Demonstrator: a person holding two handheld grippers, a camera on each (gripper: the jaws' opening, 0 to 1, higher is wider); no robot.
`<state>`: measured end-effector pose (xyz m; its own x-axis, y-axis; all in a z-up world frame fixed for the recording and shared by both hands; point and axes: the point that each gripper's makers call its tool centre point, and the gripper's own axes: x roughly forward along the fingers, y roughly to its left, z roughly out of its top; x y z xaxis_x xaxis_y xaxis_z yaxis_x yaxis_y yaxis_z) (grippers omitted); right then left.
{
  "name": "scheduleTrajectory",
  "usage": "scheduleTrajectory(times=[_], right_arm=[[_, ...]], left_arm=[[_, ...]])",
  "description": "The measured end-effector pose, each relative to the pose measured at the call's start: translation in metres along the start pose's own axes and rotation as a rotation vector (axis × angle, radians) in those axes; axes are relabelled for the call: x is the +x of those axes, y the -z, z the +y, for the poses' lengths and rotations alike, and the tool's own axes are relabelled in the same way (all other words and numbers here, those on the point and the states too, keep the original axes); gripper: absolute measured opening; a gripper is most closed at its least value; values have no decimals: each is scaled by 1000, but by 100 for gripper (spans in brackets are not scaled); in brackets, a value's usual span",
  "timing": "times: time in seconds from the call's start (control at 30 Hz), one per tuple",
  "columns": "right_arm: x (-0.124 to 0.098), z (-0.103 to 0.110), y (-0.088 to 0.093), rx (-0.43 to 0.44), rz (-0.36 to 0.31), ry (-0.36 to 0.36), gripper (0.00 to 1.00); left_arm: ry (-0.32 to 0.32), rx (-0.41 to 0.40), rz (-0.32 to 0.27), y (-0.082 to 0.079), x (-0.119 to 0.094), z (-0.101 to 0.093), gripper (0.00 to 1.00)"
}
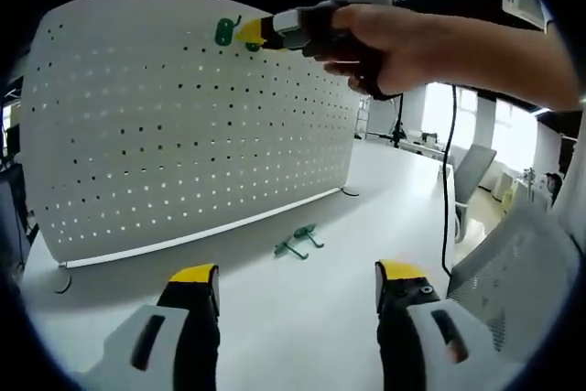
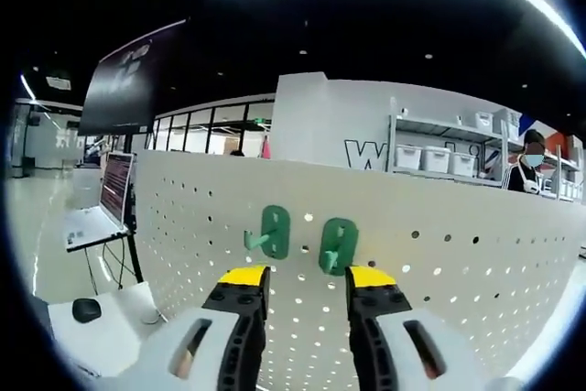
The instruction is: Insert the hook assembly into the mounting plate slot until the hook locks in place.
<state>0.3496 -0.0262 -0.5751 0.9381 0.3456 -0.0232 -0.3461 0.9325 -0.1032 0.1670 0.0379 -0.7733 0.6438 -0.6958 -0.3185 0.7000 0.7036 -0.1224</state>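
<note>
A white pegboard [image 1: 183, 135] stands upright on a white table [image 1: 302, 318]. Two green hooks hang side by side near its top edge, one to the left [image 2: 273, 232] and one to the right [image 2: 337, 245]. My right gripper [image 2: 307, 279] is open just below them, and the right hook's lower end sits close to its right fingertip. In the left gripper view a hand holds the right gripper [image 1: 252, 34] up at the board's top, beside a green hook [image 1: 225, 31]. More green hooks [image 1: 298, 242] lie on the table. My left gripper [image 1: 298, 283] is open and empty over the table.
A mesh office chair [image 1: 513, 272] stands at the table's right edge, and a black cable [image 1: 449, 199] hangs there. Behind the board are a laptop [image 2: 110, 194], a mouse [image 2: 85, 309] and shelves with white bins [image 2: 439, 157]. A person [image 2: 531, 167] stands far off.
</note>
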Motion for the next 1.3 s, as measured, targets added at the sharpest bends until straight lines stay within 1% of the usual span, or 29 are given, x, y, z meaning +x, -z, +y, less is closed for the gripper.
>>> scheduleTrajectory(times=[0.1, 0.17, 0.23, 0.33, 0.63, 0.87, 0.97, 1.07, 1.17, 1.23, 1.3], right_arm=[[0, -1, 1, 21, -7, -8, 39], [0, 1, -1, 38, -22, -18, 43], [-1, 2, -3, 28, -41, -21, 43], [-2, 4, -6, 44, -55, -38, 45], [-4, 4, -8, 49, -68, -47, 45], [-7, 4, -8, 47, -76, -69, 45], [-11, 3, -7, 50, -86, -84, 45], [-15, 4, -9, 68, -111, -107, 46], [-18, 7, -9, 64, -125, -138, 46], [-19, 7, -11, 77, -133, -145, 47], [-18, 8, -11, 69, -130, -149, 47]], left_arm=[[-1, 1, 0, 0, 0, 1, 71], [-2, -1, 0, 1, 0, 1, 71], [-4, -1, -1, 0, -1, 1, 71], [-3, 0, -2, -1, -1, 1, 71], [-5, 1, -4, 0, -1, 1, 71], [-6, 1, -8, -2, -1, 1, 72], [-7, 0, -9, -2, -1, 1, 72], [-6, -1, -10, -2, -1, 1, 72], [-6, -1, -9, -2, -1, 1, 72], [-8, 1, -8, -2, -2, 1, 72], [-8, -1, -8, -2, -2, 1, 72]])
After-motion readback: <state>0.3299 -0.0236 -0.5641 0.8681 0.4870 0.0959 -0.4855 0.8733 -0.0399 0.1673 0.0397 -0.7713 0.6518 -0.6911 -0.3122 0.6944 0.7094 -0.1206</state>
